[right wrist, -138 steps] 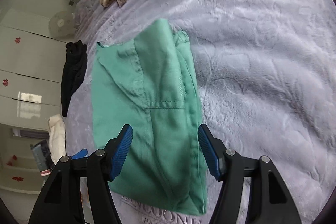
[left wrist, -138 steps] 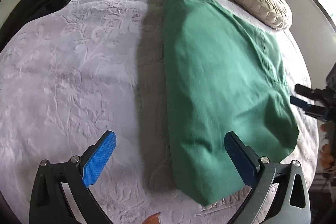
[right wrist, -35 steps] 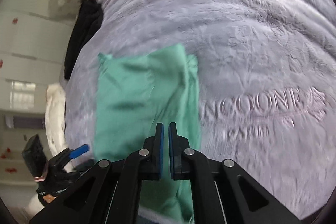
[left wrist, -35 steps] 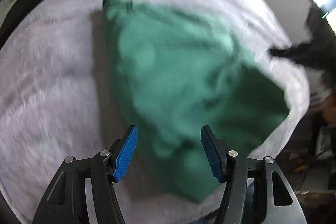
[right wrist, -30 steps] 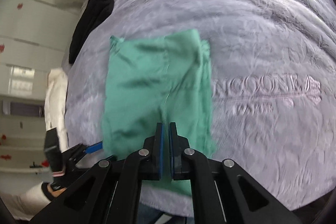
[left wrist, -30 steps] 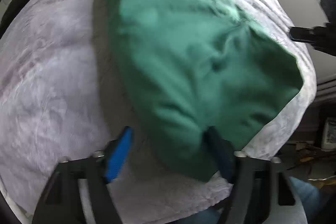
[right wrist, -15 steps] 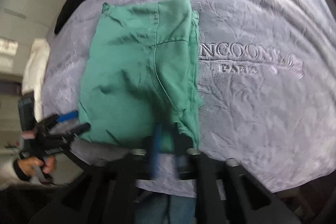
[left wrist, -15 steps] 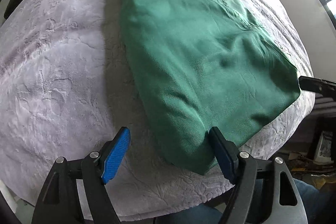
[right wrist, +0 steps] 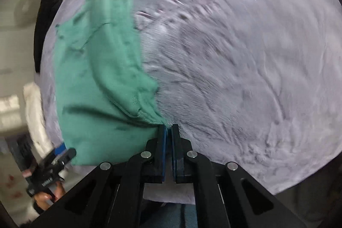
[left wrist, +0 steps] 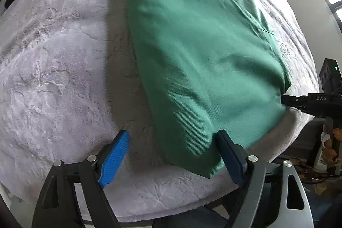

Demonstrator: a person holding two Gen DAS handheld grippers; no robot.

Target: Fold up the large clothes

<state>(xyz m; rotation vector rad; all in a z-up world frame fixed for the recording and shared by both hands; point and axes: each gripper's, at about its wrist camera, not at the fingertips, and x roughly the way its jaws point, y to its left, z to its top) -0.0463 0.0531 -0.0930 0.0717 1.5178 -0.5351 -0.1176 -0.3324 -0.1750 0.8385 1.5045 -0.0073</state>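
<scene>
Our left gripper (left wrist: 172, 154) hangs wide open around the near left corner of the green garment (left wrist: 198, 57), centre frame on the grey blanket (left wrist: 53, 57). Our right gripper (right wrist: 168, 131) is clenched on its right corner. We should pinch left before lifting evenly.

The only lettering that reads clearly is "DAS", in pale capitals on the black body of the right gripper (left wrist: 284, 99), seen in the left wrist view off to the right of the left gripper's fingers. In the right wrist view the left gripper (right wrist: 62, 152) carries a pale mark on its black body, down to the left of the right gripper, but it is too blurred to read. The raised lettering on the grey blanket (right wrist: 235, 57) ahead is smeared and illegible.
</scene>
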